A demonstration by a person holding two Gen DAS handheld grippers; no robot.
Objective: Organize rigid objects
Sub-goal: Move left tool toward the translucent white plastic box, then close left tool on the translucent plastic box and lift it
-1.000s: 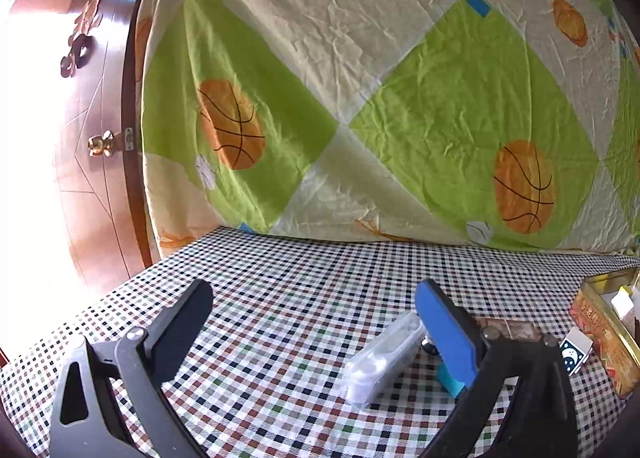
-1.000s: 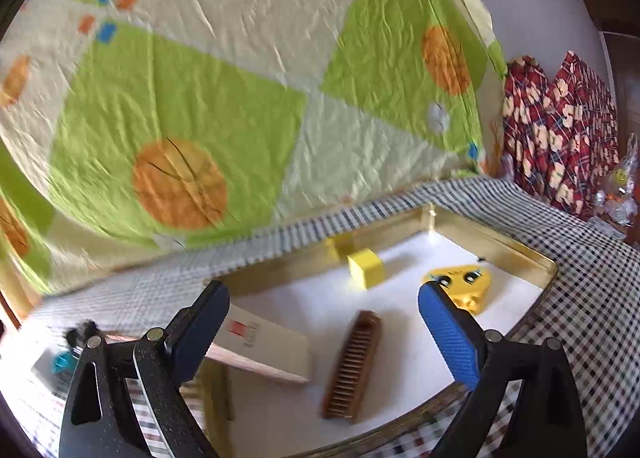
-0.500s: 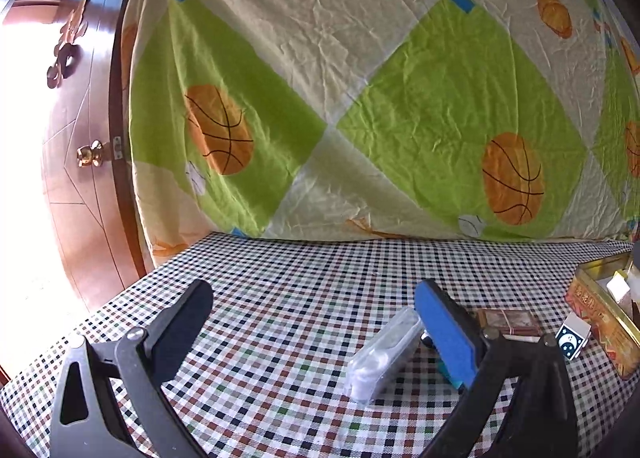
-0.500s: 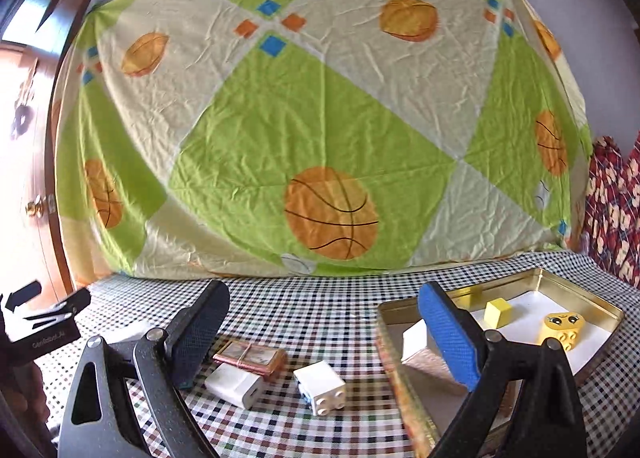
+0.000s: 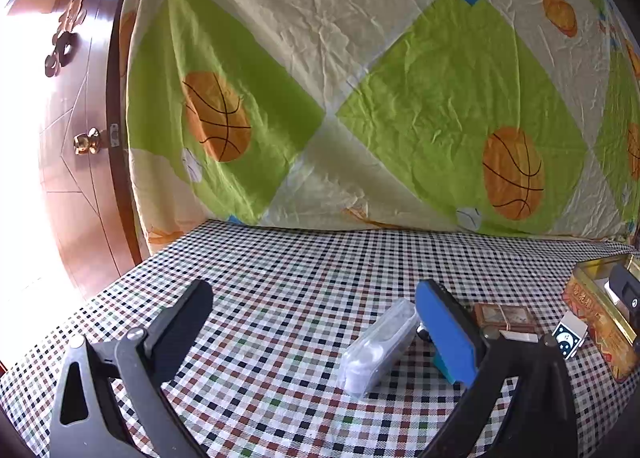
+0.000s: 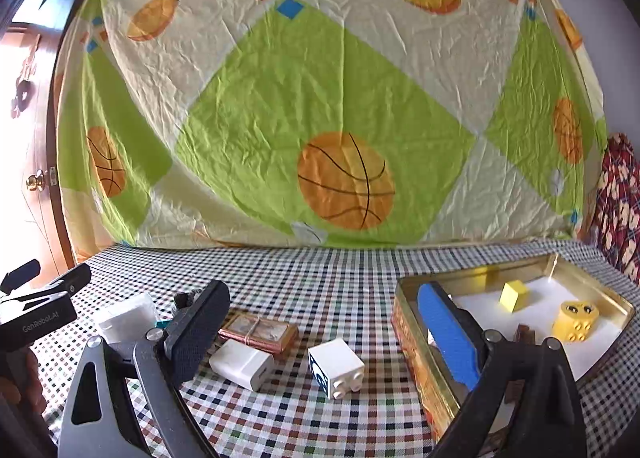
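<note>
My right gripper (image 6: 324, 310) is open and empty above the checked tablecloth. Between its fingers lie a white toy brick (image 6: 336, 368), a white charger block (image 6: 242, 368) and a copper card box (image 6: 260, 332). A gold tin (image 6: 416, 334) at the right holds a yellow cube (image 6: 514, 295), a yellow toy brick (image 6: 574, 320) and a brown comb (image 6: 524, 334). My left gripper (image 5: 314, 308) is open and empty; a clear plastic case (image 5: 380, 346) lies just inside its right finger. The tin (image 5: 596, 312) shows at the far right.
A basketball-print sheet (image 6: 320, 118) hangs behind the table. A wooden door (image 5: 76, 138) stands at the left. The left gripper's body (image 6: 36, 314) shows at the left of the right wrist view. A small teal item (image 5: 442, 368) lies behind the left gripper's right finger.
My right gripper has swung left and back from over the tin, so the loose items on the cloth are now between its fingers. My left gripper has hardly moved.
</note>
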